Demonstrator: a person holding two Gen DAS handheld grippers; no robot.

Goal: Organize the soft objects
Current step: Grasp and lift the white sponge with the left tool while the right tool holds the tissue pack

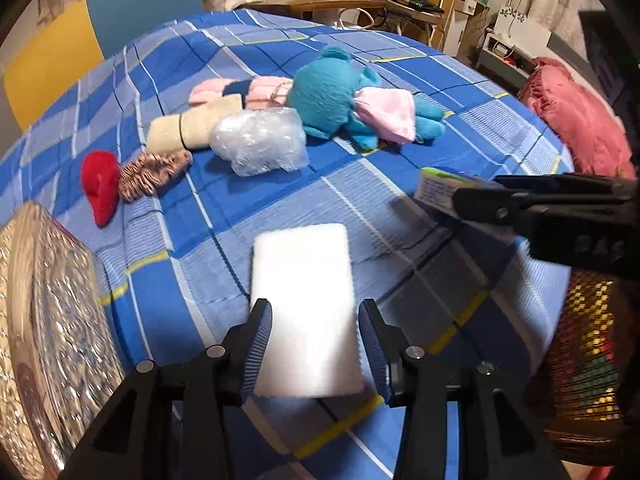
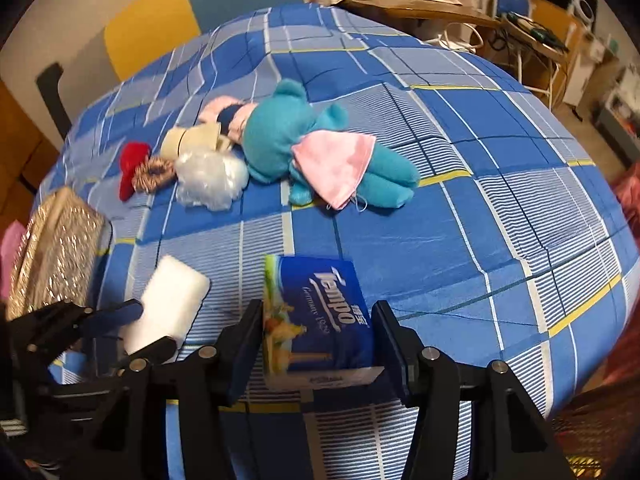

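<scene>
Field note, both wrist views. I hold the white sponge block (image 1: 306, 312) between the fingers of the left gripper (image 1: 316, 344); the pads flank its near end, and I judge them closed on it, though the left wrist view is blurred there and contact on the right pad is not certain. The right gripper (image 2: 318, 340) is clamped on the Tempo tissue pack (image 2: 316, 316), both pads pressed to its sides, the pack lifted a little off the bed (image 2: 460, 240).

Progress: early, as I read it. The rest of the soft things lie in one loose heap farther up the blue plaid sheet: the teal plush bear (image 2: 296, 140) with a pink face mask (image 2: 336, 164) draped across it, a crumpled clear plastic bag (image 1: 258, 146) touching the bear's side, a cream rolled cloth (image 1: 188, 128) with a band around it, pink socks (image 1: 240, 90) behind that, a brown scrunchie (image 1: 154, 174) and a red felt piece (image 1: 100, 186) at the left end. Nothing looks sorted yet.

A glittery pouch (image 1: 52, 320) sits at the bed's left edge, just beside the left gripper. It may be the intended container; I cannot tell whether it is open.

The sponge and tissue pack are near each other, well apart from the heap.
</scene>
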